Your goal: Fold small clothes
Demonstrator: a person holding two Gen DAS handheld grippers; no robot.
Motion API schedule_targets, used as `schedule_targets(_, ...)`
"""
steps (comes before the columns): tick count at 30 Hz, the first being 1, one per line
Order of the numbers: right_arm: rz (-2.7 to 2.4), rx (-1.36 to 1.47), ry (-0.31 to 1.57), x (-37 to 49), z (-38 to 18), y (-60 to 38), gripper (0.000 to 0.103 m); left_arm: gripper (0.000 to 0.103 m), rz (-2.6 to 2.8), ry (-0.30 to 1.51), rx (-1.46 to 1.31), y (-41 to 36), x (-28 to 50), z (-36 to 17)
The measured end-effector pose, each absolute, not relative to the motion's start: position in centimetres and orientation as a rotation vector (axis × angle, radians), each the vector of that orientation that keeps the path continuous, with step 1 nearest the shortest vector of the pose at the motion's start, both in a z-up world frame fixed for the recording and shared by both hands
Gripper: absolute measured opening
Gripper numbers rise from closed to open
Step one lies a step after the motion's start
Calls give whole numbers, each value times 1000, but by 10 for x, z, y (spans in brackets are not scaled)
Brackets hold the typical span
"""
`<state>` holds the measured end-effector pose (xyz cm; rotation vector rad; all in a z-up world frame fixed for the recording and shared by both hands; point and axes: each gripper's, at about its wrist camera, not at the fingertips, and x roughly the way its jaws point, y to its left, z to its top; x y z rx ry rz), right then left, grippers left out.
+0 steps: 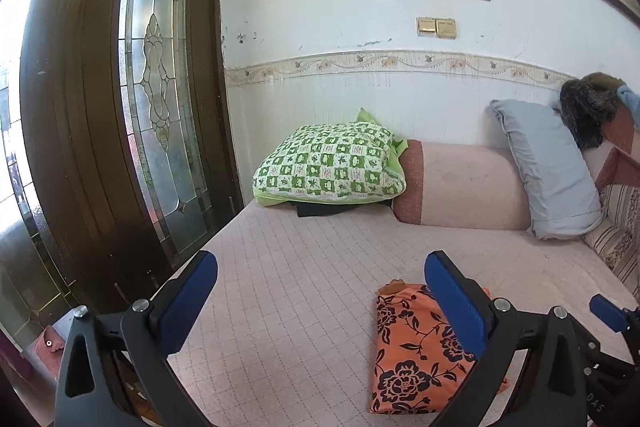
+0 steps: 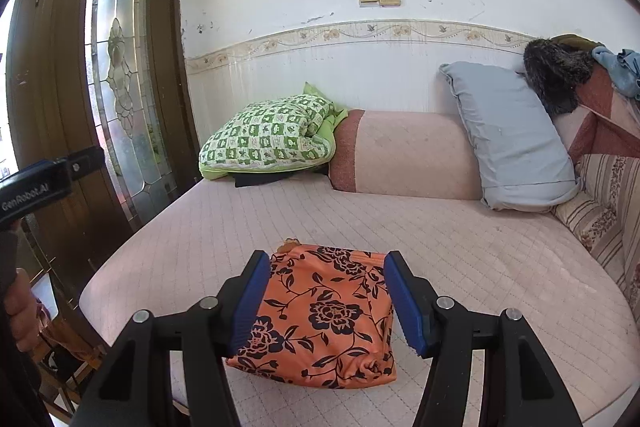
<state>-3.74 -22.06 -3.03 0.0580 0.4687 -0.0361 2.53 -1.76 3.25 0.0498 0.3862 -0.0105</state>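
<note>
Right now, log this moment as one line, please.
garment: orange floral cloth folded on bed | left gripper: open, empty | right gripper: open, above cloth, not gripping

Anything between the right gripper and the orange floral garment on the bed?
Nothing visible. The orange floral garment lies folded on the pink mattress, straight ahead of the right gripper, whose jaws stand open and empty. The pillows sit farther back by the wall.

Mattress (image 2: 460, 251) open mid-frame around folded orange cloth (image 2: 320, 311). Blocked at back by green pillow (image 2: 268, 139), bolster (image 2: 404, 155), grey pillow (image 2: 512, 139); door (image 2: 52, 75) left.
</note>
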Motion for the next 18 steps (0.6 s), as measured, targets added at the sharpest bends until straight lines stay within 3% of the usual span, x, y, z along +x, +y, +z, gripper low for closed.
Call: schedule_targets(18, 5, 6, 474, -42, -36, -197, 63, 103, -55, 384, 111, -25, 9, 36)
